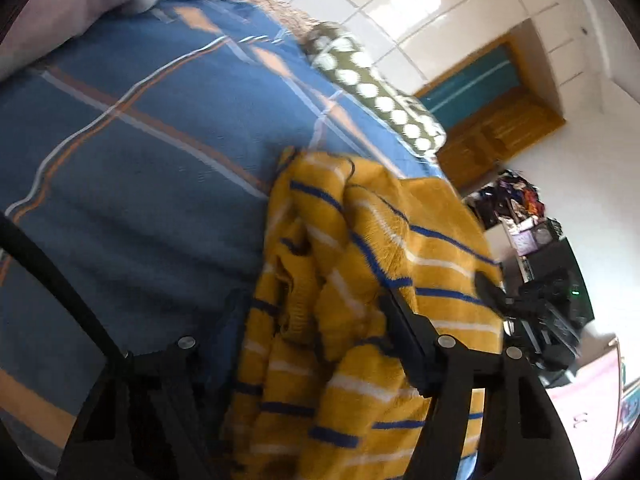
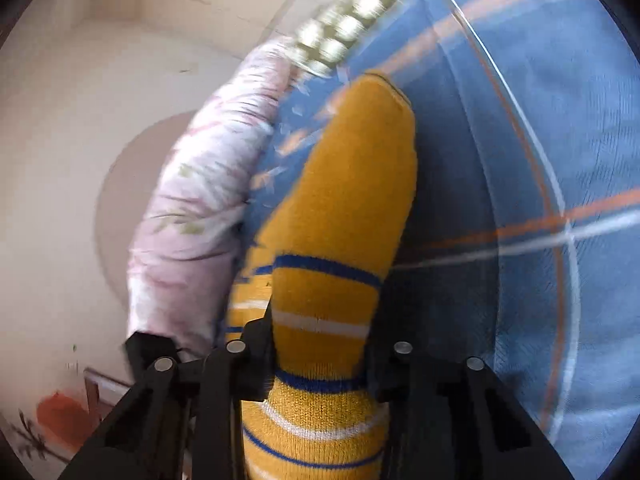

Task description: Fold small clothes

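A mustard-yellow knit sweater [image 1: 360, 264] with blue and white stripes lies bunched on a blue checked bedsheet [image 1: 140, 152]. In the left wrist view my left gripper [image 1: 312, 304] has this bunched fabric filling the space between its fingers, and the right finger [image 1: 404, 332] presses into the knit. In the right wrist view a yellow sleeve [image 2: 352, 168] stretches away over the sheet [image 2: 540, 120]. My right gripper [image 2: 320, 328] is shut on the sleeve's striped part, which narrows between the pads.
A green polka-dot cushion [image 1: 380, 88] lies at the bed's far edge, with a pink-white quilt [image 2: 200, 208] beside it. A black camera rig on a stand [image 1: 548, 312] is beyond the bed at the right. A wooden cabinet [image 1: 492, 132] stands against the tiled wall.
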The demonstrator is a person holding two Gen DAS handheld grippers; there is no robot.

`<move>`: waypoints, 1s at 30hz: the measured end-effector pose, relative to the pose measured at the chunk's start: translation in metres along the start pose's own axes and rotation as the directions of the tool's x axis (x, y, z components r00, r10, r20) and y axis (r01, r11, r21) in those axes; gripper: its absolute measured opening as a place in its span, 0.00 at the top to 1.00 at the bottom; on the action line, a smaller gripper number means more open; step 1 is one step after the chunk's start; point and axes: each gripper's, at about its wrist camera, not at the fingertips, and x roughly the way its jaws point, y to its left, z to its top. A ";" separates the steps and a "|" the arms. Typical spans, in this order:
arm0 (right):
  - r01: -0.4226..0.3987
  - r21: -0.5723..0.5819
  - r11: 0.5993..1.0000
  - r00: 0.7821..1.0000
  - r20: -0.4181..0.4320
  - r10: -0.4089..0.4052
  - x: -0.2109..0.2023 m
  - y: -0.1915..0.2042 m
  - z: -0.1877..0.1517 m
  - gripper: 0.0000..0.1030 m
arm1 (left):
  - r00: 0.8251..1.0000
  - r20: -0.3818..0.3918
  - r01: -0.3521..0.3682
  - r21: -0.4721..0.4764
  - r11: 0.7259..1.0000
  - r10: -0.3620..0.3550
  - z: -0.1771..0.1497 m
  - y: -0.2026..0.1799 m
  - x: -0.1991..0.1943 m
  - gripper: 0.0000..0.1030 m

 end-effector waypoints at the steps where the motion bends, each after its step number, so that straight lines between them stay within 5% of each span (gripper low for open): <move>1: 0.001 -0.035 0.999 1.000 0.024 0.000 -0.013 0.008 0.000 0.65 | 1.000 0.007 -0.014 0.034 0.999 0.014 -0.001 -0.009 0.000 0.35; 3: 0.030 -0.067 0.997 0.998 0.058 -0.026 -0.030 0.011 0.001 0.65 | 0.997 0.012 -0.076 0.085 0.994 0.075 -0.004 -0.018 0.004 0.34; 5: 0.166 -0.101 0.981 0.985 0.059 -0.160 -0.028 0.005 -0.001 0.60 | 0.983 0.015 -0.184 0.100 0.978 0.184 -0.007 -0.017 0.013 0.28; 9: 0.388 -0.123 0.913 0.921 0.017 -0.389 -0.009 -0.016 -0.010 0.49 | 0.934 0.045 -0.357 0.129 0.925 0.354 -0.011 -0.008 0.018 0.31; 11: 0.388 -0.101 0.916 0.922 0.050 -0.385 -0.021 -0.009 -0.009 0.48 | 0.932 0.068 -0.362 0.132 0.923 0.356 -0.012 -0.008 0.007 0.31; 15: 0.509 -0.178 0.842 0.852 0.247 -0.462 -0.044 0.041 -0.009 0.48 | 0.931 0.154 -0.351 0.119 0.929 0.332 -0.009 -0.008 -0.023 0.29; 16: 0.509 -0.193 0.839 0.852 0.255 -0.458 -0.044 0.050 -0.007 0.53 | 0.924 0.179 -0.360 0.116 0.926 0.337 -0.009 -0.007 -0.030 0.28; 20: 0.405 -0.255 0.878 0.914 0.139 -0.381 -0.001 0.074 -0.003 0.74 | 0.906 0.221 -0.385 0.081 0.919 0.360 -0.004 -0.001 -0.046 0.27; 25: 0.273 -0.224 0.936 0.934 -0.171 -0.313 0.114 0.057 -0.011 0.74 | 0.894 0.240 -0.400 0.044 0.915 0.379 0.005 0.010 -0.055 0.27; 30: 0.288 -0.253 0.923 0.943 -0.093 -0.320 0.101 0.075 -0.011 0.73 | 0.880 0.268 -0.415 0.032 0.909 0.392 0.007 0.012 -0.063 0.27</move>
